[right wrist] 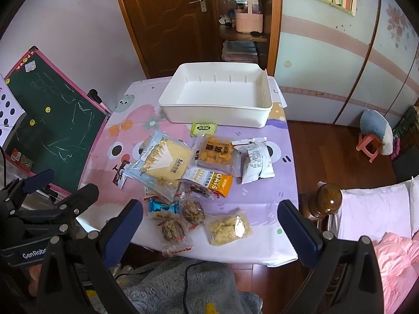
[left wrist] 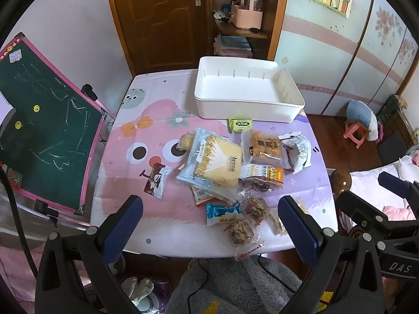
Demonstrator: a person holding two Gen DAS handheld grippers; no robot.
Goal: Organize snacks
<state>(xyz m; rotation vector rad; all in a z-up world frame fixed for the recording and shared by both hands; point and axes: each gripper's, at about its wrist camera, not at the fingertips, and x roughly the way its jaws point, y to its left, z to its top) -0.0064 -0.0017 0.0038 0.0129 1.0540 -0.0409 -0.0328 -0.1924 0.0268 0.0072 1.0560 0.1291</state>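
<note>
Left gripper (left wrist: 209, 225): we hold it wide apart above the table's near edge, gripping nothing
Right gripper (right wrist: 209, 225): likewise spread wide and empty, over the near edge
White bin (left wrist: 285, 106): we see it bare inside, at the table's far edge
Snacks (left wrist: 212, 161): scattered packets from the table's middle to its near edge, the green packet (left wrist: 240, 125) just beside the bin's front wall
Table (left wrist: 125, 183): covered by a cartoon cloth

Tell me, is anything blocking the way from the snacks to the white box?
Nothing visible. The box is empty and open on top, just behind the snacks. Only a small green packet lies before its front wall.
</note>
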